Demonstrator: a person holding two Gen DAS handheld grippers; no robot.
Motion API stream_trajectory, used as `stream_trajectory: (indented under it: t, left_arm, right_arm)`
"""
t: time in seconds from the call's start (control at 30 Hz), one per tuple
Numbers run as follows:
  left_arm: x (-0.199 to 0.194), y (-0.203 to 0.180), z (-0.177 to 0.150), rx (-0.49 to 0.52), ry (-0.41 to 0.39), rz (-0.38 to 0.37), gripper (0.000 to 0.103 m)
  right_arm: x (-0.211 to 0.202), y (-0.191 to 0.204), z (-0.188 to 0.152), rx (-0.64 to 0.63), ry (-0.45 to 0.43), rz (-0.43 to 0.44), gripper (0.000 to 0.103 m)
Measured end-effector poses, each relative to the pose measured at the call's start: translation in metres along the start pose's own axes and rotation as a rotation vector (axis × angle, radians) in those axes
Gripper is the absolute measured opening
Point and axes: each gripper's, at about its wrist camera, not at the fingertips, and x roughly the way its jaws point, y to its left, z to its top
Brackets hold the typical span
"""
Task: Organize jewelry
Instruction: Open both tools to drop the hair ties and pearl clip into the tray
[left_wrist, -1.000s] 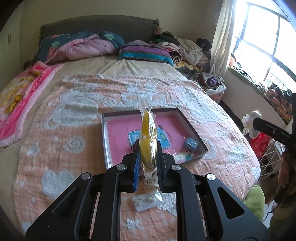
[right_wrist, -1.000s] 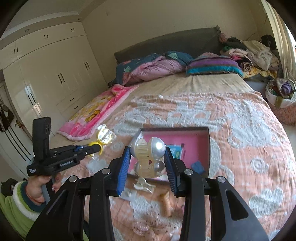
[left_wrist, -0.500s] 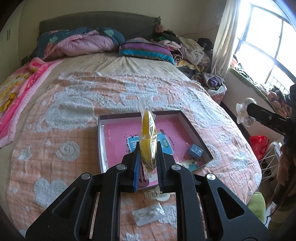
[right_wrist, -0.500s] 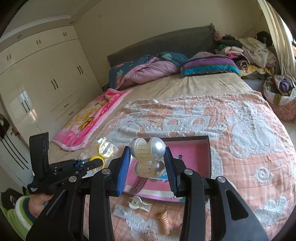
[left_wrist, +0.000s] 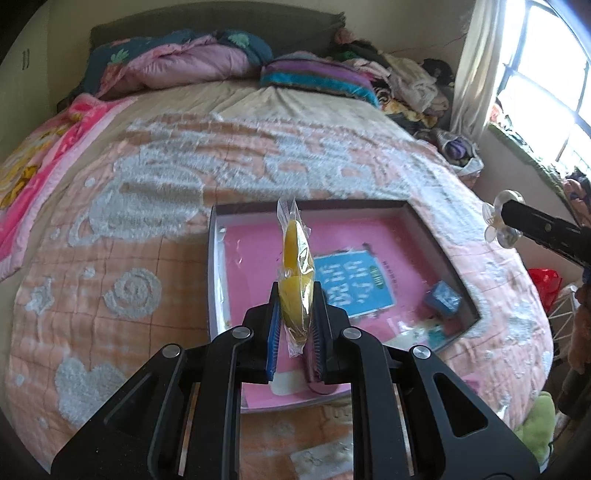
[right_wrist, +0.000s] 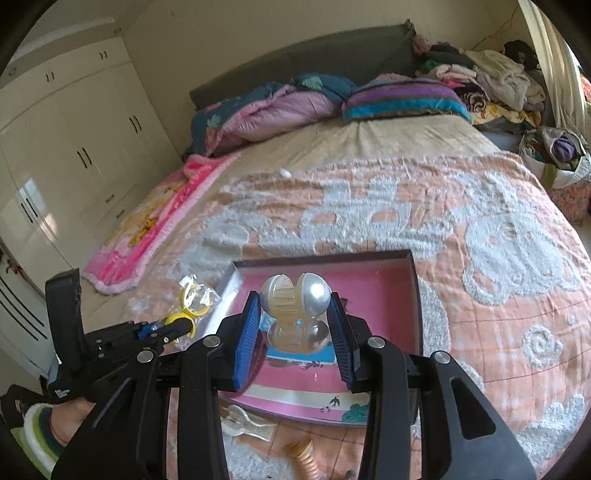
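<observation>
Yellow bangle (left_wrist: 295, 291) pinched upright between left gripper (left_wrist: 295, 332) pads, above tray (left_wrist: 436, 236).

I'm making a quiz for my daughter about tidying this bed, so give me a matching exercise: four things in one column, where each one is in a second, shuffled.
1. yellow bangle in clear plastic bag
2. pearly clear plastic claw hair clip
3. small blue box
4. cream hair clip

A. inside pink-lined tray
B. left hand-held gripper
C. on the quilt
D. right hand-held gripper

Pairs: 1-B, 2-D, 3-A, 4-C
</observation>
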Motion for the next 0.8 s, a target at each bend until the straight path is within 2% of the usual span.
stream_trajectory:
  t: [0.4,0.6,0.63,0.7,0.8]
  left_arm:
    - [0.026,0.018,-0.018,-0.025,0.059,0.032,0.009]
    - [0.018,0.019,-0.019,-0.024,0.049,0.044,0.023]
    - [0.016,0.02,-0.018,-0.021,0.046,0.044,0.026]
    - [0.012,0.019,-0.017,-0.022,0.041,0.046,0.027]
    - [0.004,0.017,-0.016,-0.017,0.029,0.05,0.031]
  right_arm:
    - [0.075,-0.005,-0.045,-0.001,0.181,-0.042,0.036]
    - [0.085,0.001,-0.054,-0.009,0.206,-0.044,0.037]
    - [0.084,0.002,-0.053,-0.014,0.202,-0.048,0.039]
    - [0.079,0.004,-0.053,-0.013,0.191,-0.05,0.052]
    - [0.065,0.005,-0.05,-0.006,0.163,-0.048,0.062]
